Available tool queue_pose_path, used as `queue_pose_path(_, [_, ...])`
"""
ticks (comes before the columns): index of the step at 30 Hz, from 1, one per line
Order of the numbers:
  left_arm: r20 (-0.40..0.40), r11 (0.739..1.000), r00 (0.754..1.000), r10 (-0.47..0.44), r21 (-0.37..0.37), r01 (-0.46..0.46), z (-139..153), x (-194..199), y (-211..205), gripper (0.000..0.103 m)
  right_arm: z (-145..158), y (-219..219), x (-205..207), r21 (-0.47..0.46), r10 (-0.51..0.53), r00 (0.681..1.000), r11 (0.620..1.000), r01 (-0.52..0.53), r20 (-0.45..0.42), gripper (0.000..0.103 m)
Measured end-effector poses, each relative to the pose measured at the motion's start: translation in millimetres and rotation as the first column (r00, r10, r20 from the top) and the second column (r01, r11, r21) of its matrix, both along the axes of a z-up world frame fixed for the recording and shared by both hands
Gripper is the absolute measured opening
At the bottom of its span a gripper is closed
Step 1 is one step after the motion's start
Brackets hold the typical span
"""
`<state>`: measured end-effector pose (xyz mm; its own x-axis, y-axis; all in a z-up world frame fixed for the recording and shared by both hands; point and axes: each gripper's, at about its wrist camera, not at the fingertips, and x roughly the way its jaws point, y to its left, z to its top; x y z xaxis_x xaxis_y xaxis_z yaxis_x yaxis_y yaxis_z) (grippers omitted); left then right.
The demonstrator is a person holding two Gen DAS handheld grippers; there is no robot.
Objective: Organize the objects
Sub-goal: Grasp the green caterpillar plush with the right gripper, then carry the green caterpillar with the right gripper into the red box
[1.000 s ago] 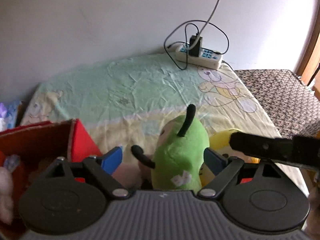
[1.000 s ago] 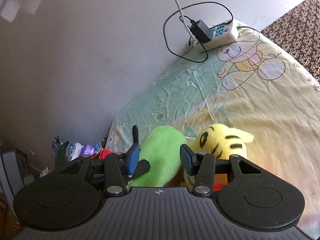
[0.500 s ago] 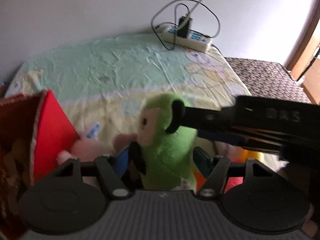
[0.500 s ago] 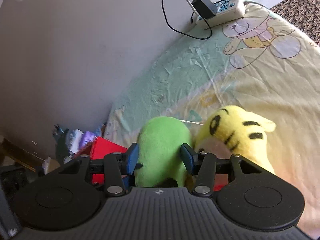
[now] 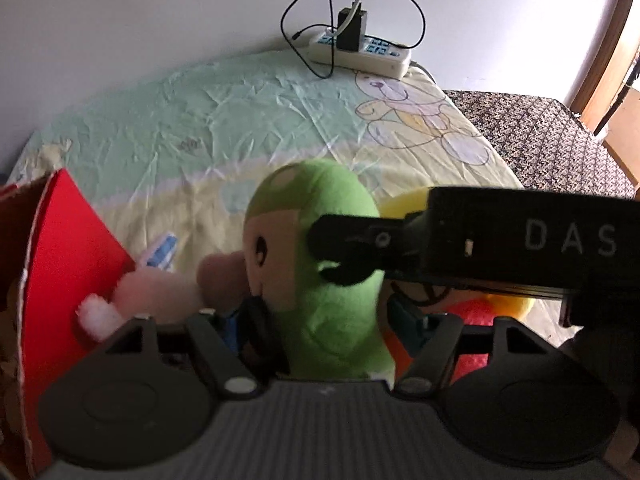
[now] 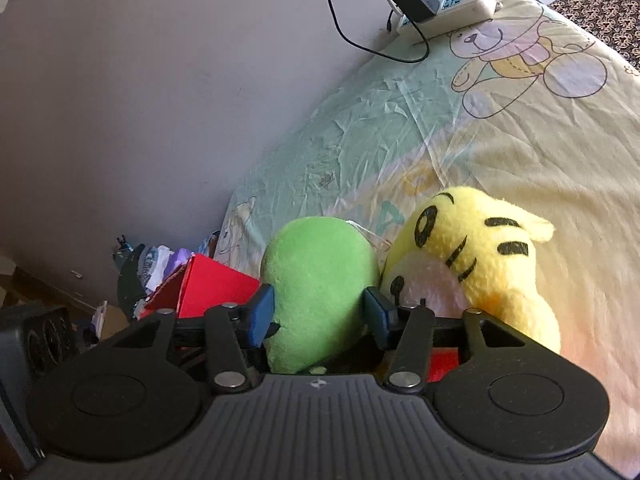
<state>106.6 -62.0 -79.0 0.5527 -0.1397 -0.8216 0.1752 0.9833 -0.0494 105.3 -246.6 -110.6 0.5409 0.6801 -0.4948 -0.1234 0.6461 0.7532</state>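
I've got both grippers, left (image 5: 316, 316) & right (image 6: 316, 312), clamped on the green plush (image 6: 320, 284); yellow tiger (image 6: 480, 256) & pink toy (image 5: 156, 292) not yet in red box (image 5: 68, 248), so lots left

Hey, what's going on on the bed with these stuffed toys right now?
Someone holding two handheld grippers is tidying plush toys. Both the left gripper and the right gripper bracket the green plush, pads against its sides. The yellow tiger plush leans beside it, and the red box sits open to the left.
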Motion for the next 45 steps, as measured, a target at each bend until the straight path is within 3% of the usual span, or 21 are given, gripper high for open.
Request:
queue_pose_path(4, [-0.001,1.000,1.000,0.018,-0.025,-0.018,9.0,-3.3,3.8,0.062,7.4,-4.6,-12.7,0.031,0.014,1.000,0.999,-0.014,0.022,0.050])
queue_pose_path(14, [0.076,0.998,0.997,0.028,-0.054,-0.024,47.2,-36.1,2.3,0.062,42.2,-5.5,-42.0,0.041,0.046,0.989,0.998,-0.052,0.139,0.050])
queue_pose_path(21, [0.162,0.994,0.985,0.061,-0.097,-0.046,79.9,-63.1,24.6,0.062,72.5,17.1,-62.9,0.007,0.066,0.967,0.998,-0.070,0.245,0.050])
queue_pose_path(26, [0.233,0.991,0.970,0.069,-0.126,-0.041,101.8,-79.8,53.3,0.062,93.3,50.8,-76.4,-0.003,0.060,0.945,0.998,-0.062,0.321,0.050])
queue_pose_path(34, [0.290,0.987,0.951,0.103,-0.148,-0.062,118.7,-95.8,127.9,0.062,102.5,133.7,-77.2,-0.021,0.098,0.930,0.995,-0.097,0.353,0.050])
queue_pose_path(45, [0.195,0.981,0.966,0.171,-0.128,-0.147,84.5,-90.9,237.7,0.062,65.1,240.2,-59.4,-0.064,0.155,0.956,0.988,-0.144,0.250,0.050])
